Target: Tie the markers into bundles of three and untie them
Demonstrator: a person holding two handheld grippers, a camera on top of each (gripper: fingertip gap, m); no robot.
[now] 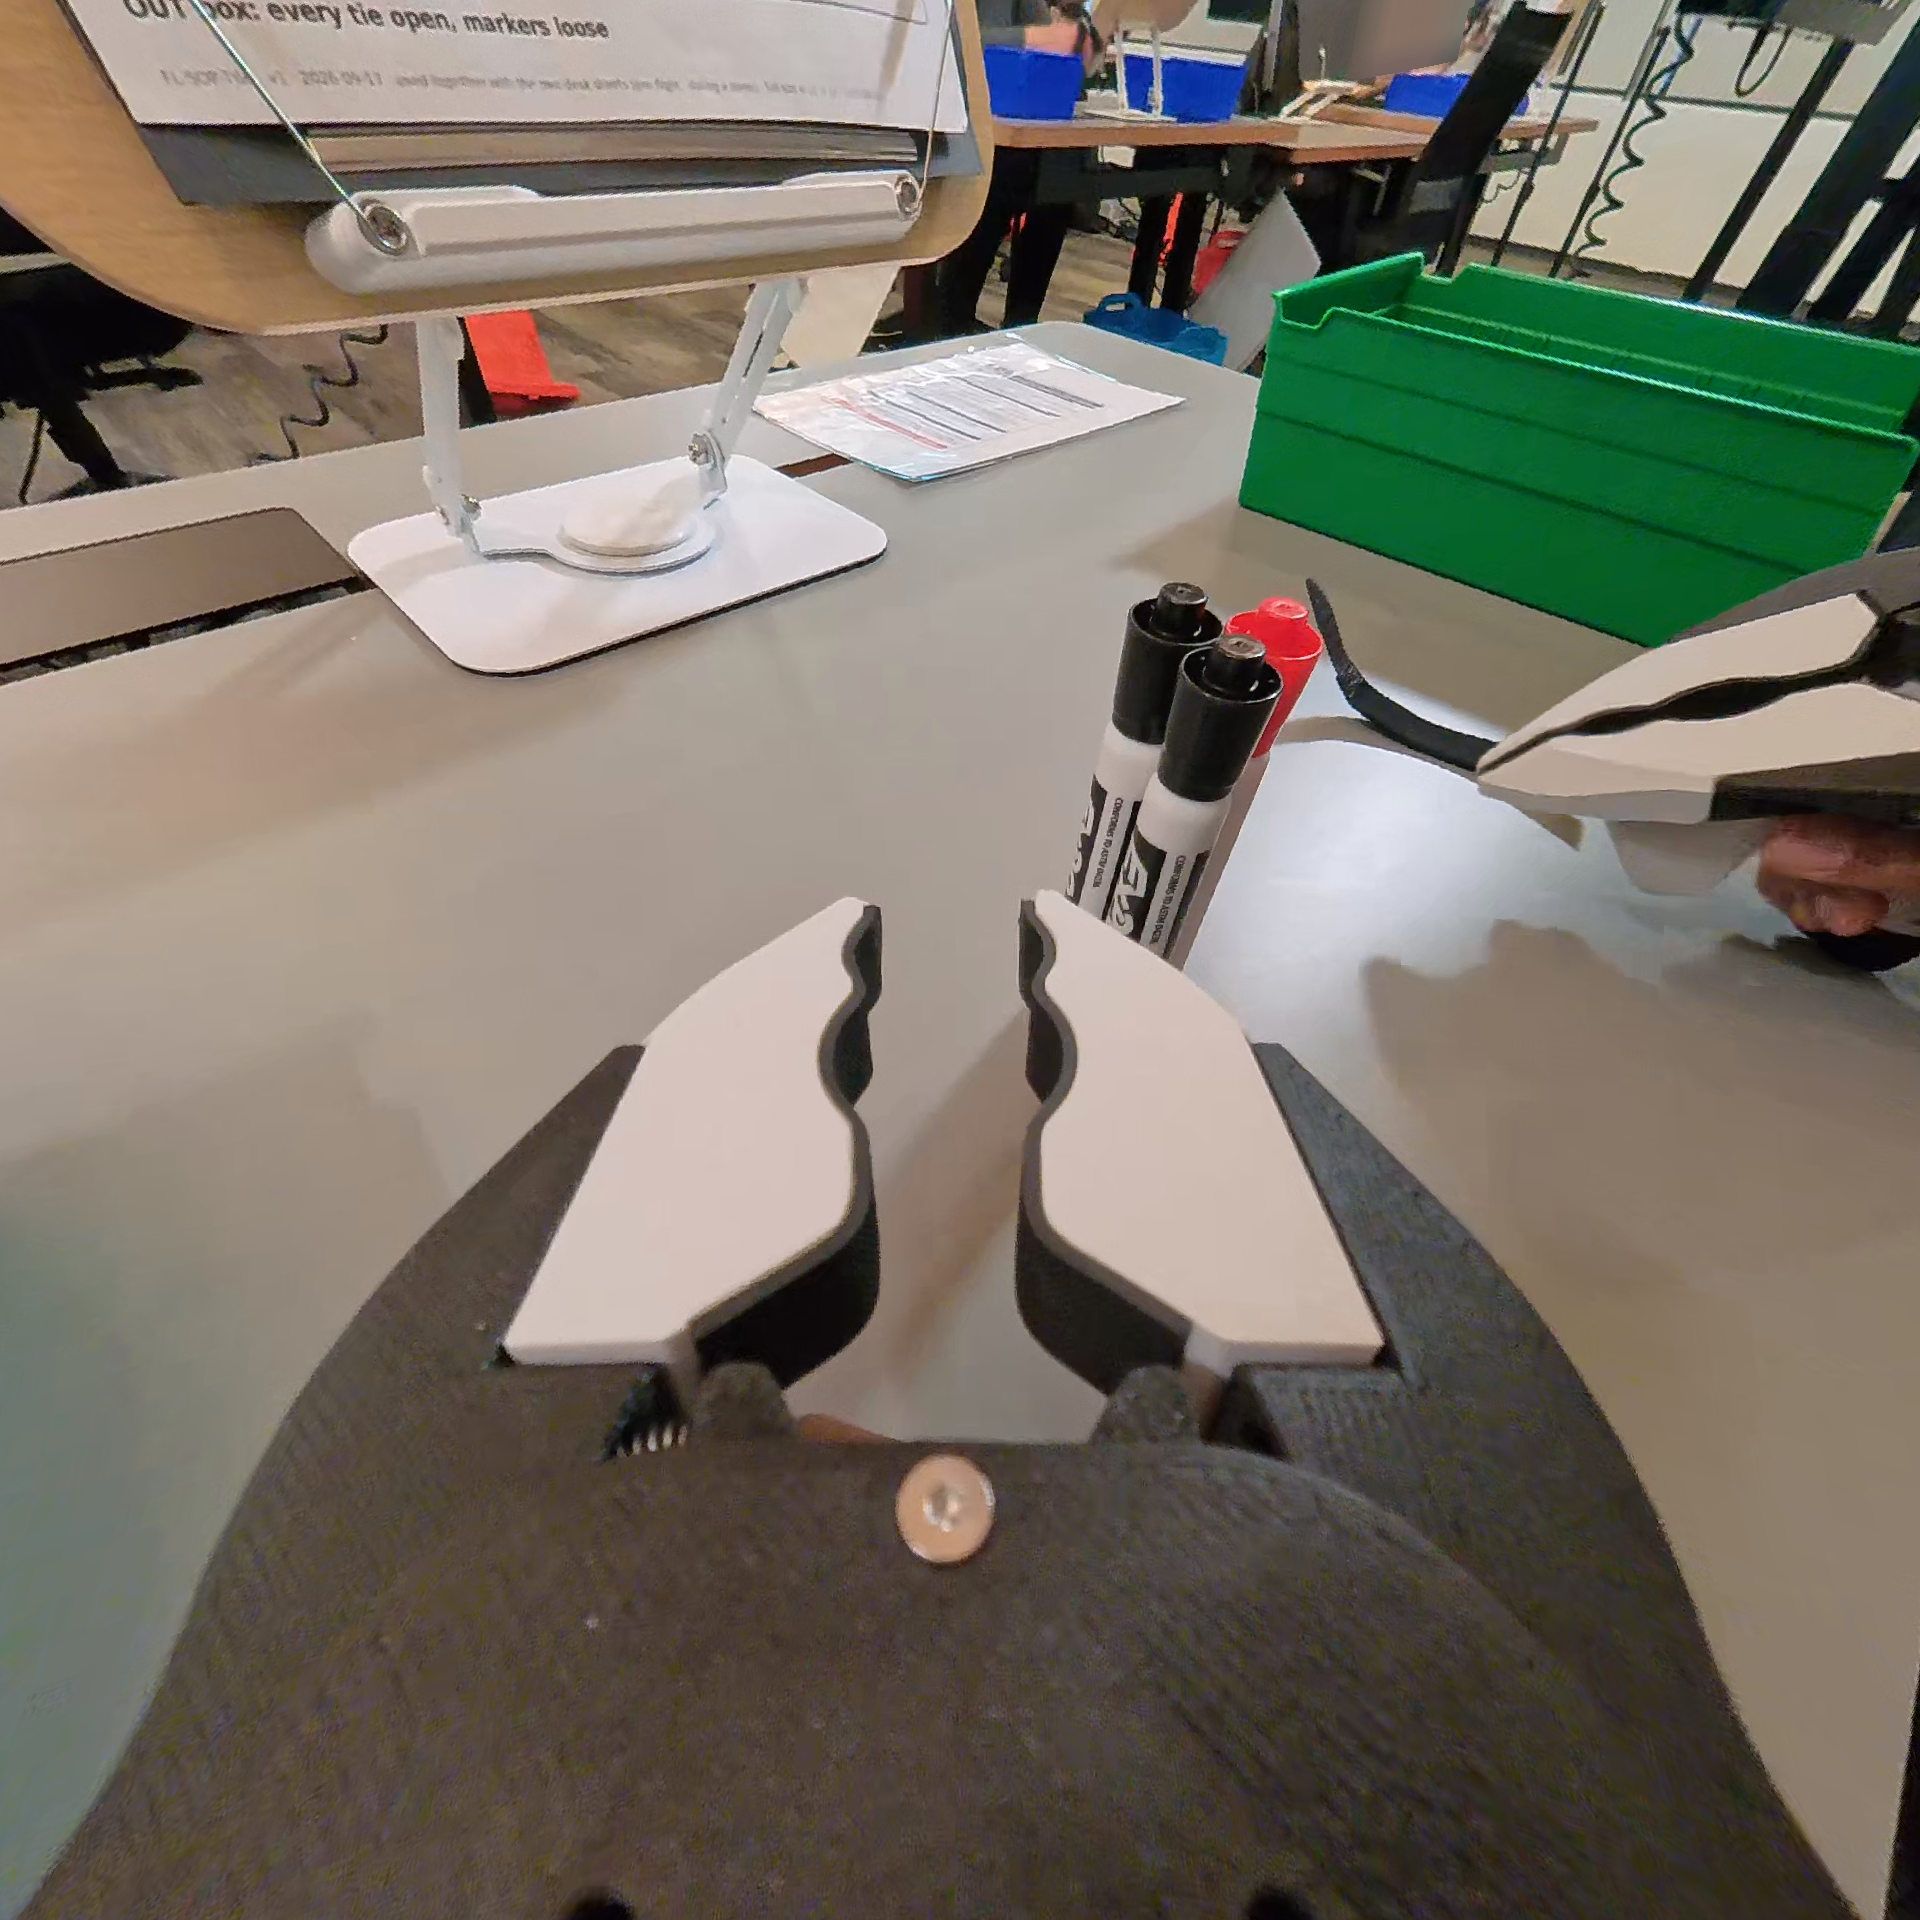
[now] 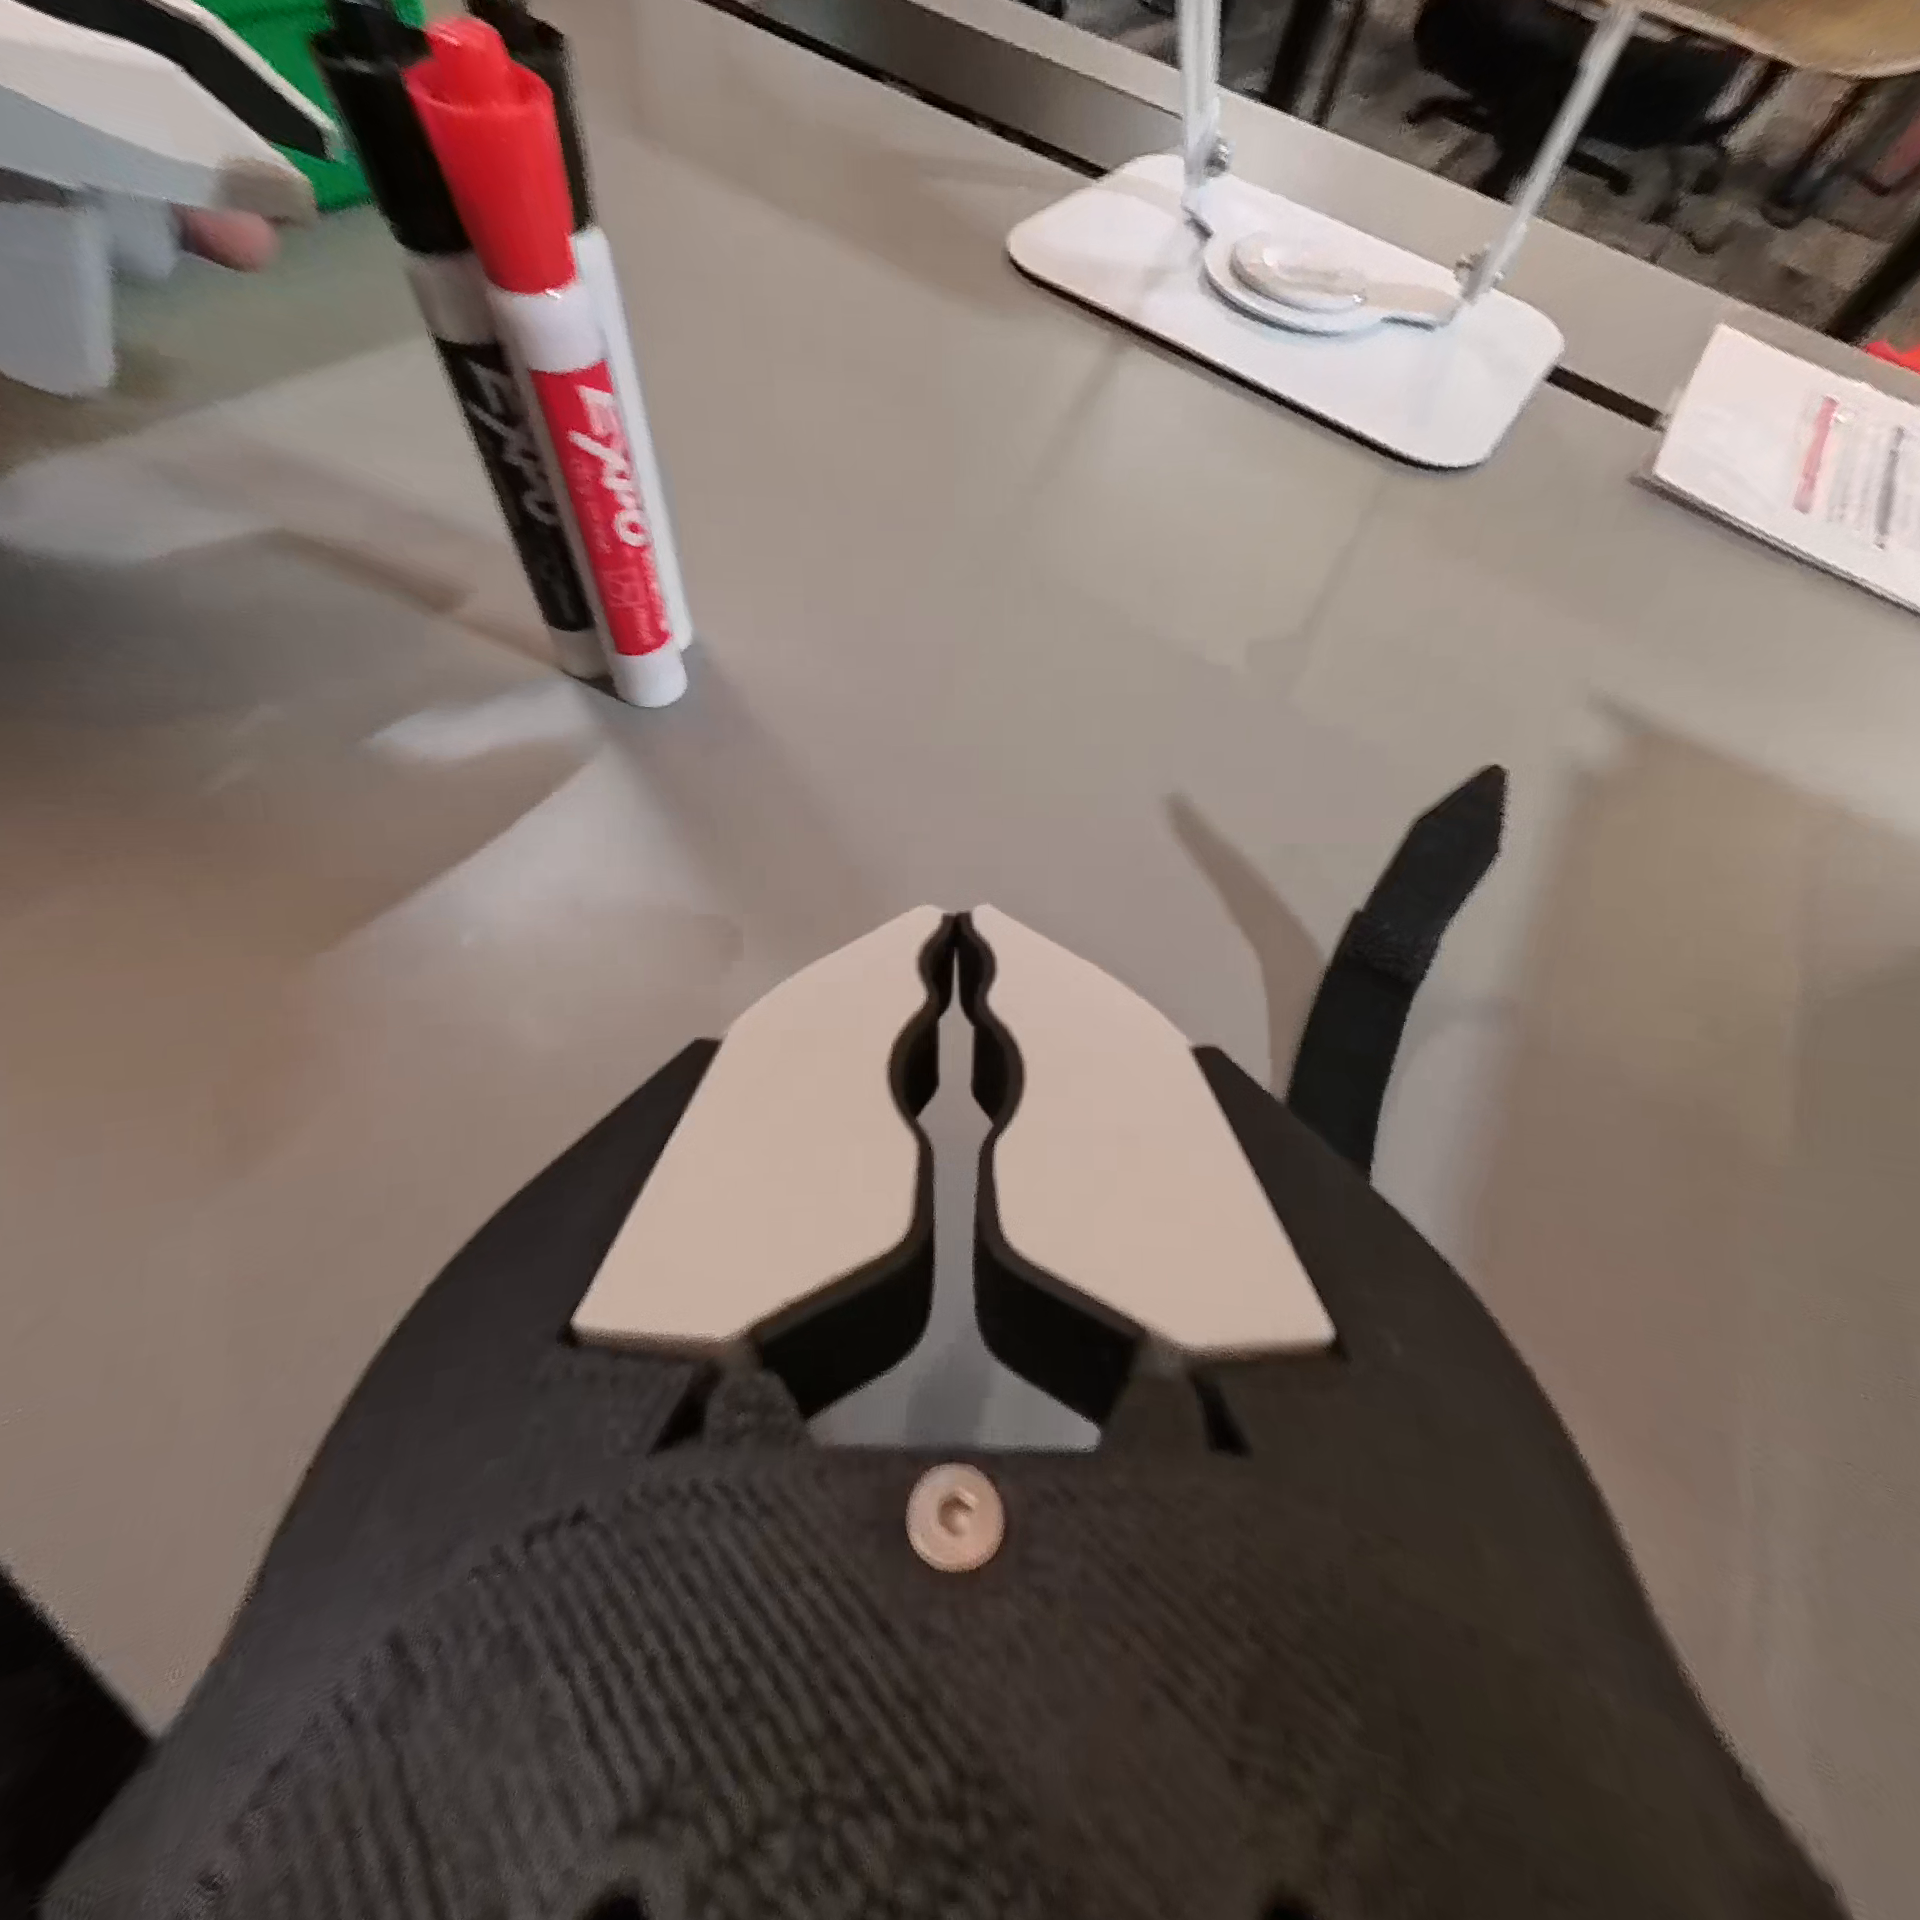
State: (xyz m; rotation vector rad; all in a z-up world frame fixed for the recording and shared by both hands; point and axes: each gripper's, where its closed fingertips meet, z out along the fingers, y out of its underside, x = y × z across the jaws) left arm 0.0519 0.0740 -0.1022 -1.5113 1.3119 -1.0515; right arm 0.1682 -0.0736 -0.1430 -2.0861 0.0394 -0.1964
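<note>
Your left tool point(image 1: 948, 935) hangs above the grey tabletop point(image 1: 520, 935) with its two white fingers spread apart and nothing between them. Just ahead of it and slightly to its right, the three markers point(image 1: 1184, 769) stand upright on the tabletop, pressed against one another: two with black caps in front and one with a red cap behind, as the left wrist view shows them. From the right wrist view the red marker point(image 2: 582, 416) is the nearest and the black ones stand behind it, all three on their ends. Your right tool point(image 2: 958, 920) has its fingers pressed together, with only a thin wavy slit between the pads; in the left wrist view its tips pinch one end of a black strap point(image 1: 1382, 707), which curves away toward the markers with its free end pointing up, apart from them. In the right wrist view that strap point(image 2: 1382, 987) rises beside the tool's right side. You can see fingers of your hand point(image 1: 1839, 883) under the right tool. Farther back on the tabletop stand a white document stand point(image 1: 623, 561) holding papers, a laminated sheet point(image 1: 966, 405) lying flat, and a green bin point(image 1: 1558, 436) to the right.
</note>
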